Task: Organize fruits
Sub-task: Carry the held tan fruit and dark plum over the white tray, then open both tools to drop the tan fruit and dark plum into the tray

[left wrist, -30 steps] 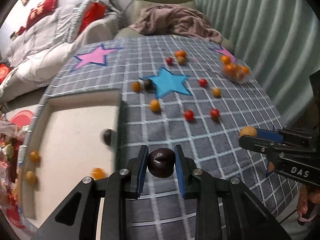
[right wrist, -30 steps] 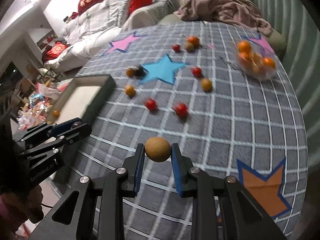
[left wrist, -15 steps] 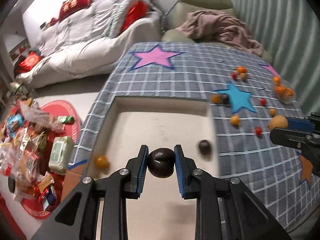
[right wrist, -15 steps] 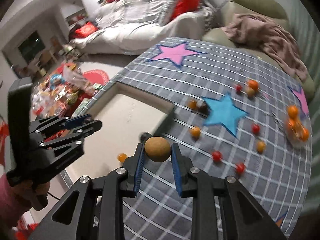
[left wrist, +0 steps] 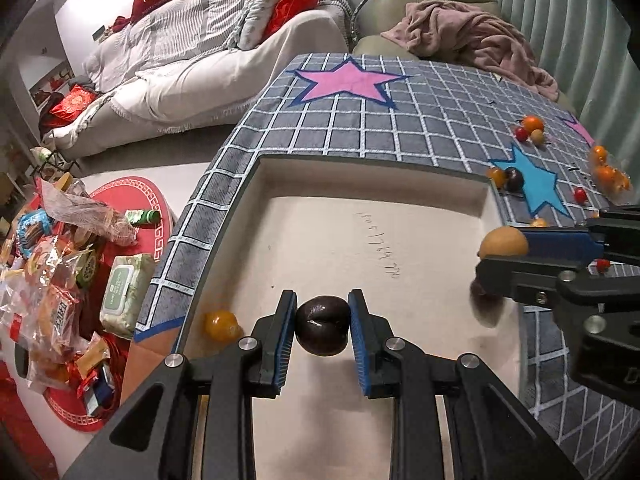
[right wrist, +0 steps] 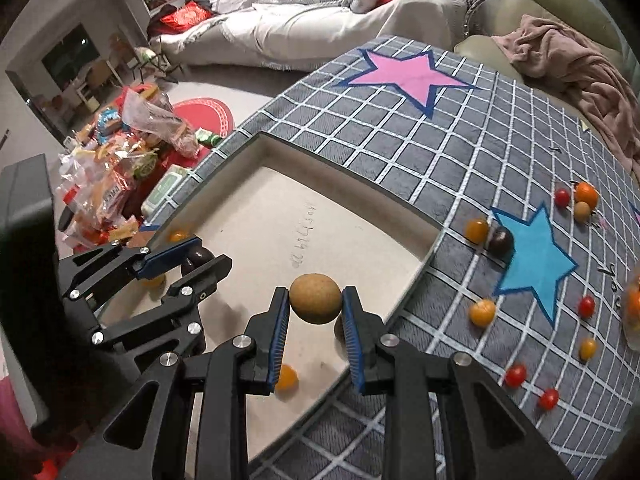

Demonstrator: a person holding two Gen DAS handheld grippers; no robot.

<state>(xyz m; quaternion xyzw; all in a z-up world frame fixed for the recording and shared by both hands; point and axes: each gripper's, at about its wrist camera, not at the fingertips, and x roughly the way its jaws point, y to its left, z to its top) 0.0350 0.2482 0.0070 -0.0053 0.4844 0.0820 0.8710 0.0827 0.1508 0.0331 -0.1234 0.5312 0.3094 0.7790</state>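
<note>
Both grippers have come over the tray [left wrist: 248, 216] within the last second; one second ago they were over the checked cloth [left wrist: 400, 120] of the table, far to the right of where they are now. The left gripper [left wrist: 322, 330] has its fingers clamped on a dark plum [left wrist: 321, 330], and it hangs above the near left part of the tray, close to an orange fruit [left wrist: 221, 325] that lies at the left wall. The right gripper [right wrist: 316, 318] has its fingers clamped on a tan fruit [right wrist: 315, 298] and is above the near right part of the tray, just inside the right wall. In the tray there are already some pieces (a dark one [left wrist: 482, 294] under the right gripper, blurred, and another orange one [right wrist: 286, 378] near the right fingers). Many fruits are still on the cloth: a plum [right wrist: 501, 240] beside the blue star [right wrist: 532, 260], small red tomatoes [right wrist: 515, 375] and orange pieces [right wrist: 482, 312], and a clear bowl [left wrist: 610, 174] with oranges at the far right. So the carrying step seems finished, and I judge that the next thing is to open the fingers and drop both fruits. The tray is shallow and the fruits are round, so a drop from high may let them roll or bounce.
</note>
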